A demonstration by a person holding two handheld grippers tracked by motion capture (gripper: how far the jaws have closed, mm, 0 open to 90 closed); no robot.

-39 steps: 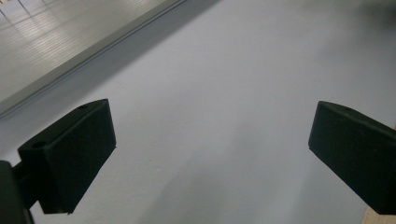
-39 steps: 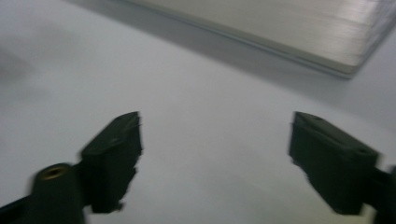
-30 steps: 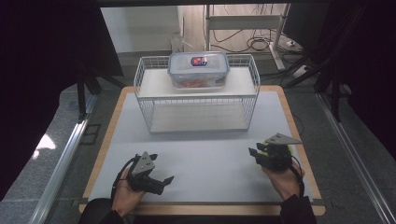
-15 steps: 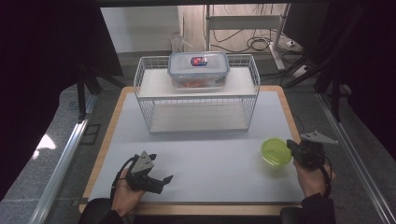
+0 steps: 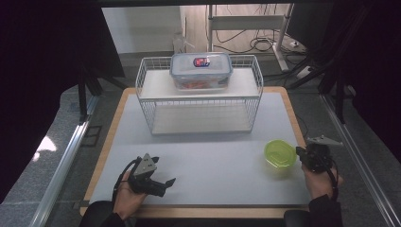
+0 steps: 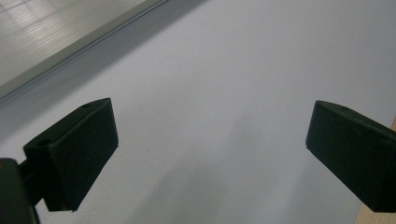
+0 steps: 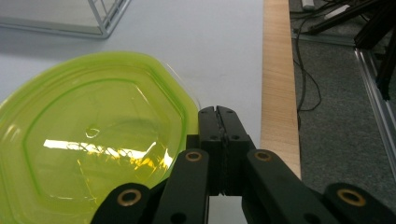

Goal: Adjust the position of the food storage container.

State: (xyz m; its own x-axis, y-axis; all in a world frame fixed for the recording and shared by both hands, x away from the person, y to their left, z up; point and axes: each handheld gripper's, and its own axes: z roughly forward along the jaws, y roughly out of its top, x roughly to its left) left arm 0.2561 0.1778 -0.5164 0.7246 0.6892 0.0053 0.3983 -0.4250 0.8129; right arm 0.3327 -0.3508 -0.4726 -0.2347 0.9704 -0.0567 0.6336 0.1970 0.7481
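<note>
The right gripper (image 5: 300, 152) has its jaws pressed together with nothing visible between them, and the translucent green octagonal lid (image 5: 280, 153) lies flat on the white mat (image 5: 213, 156) just to its left, the rim touching or nearly touching the jaw tips. The left gripper (image 5: 166, 182), well apart from the lid on the near left of the mat, holds its jaws wide open and empty over bare surface
</note>
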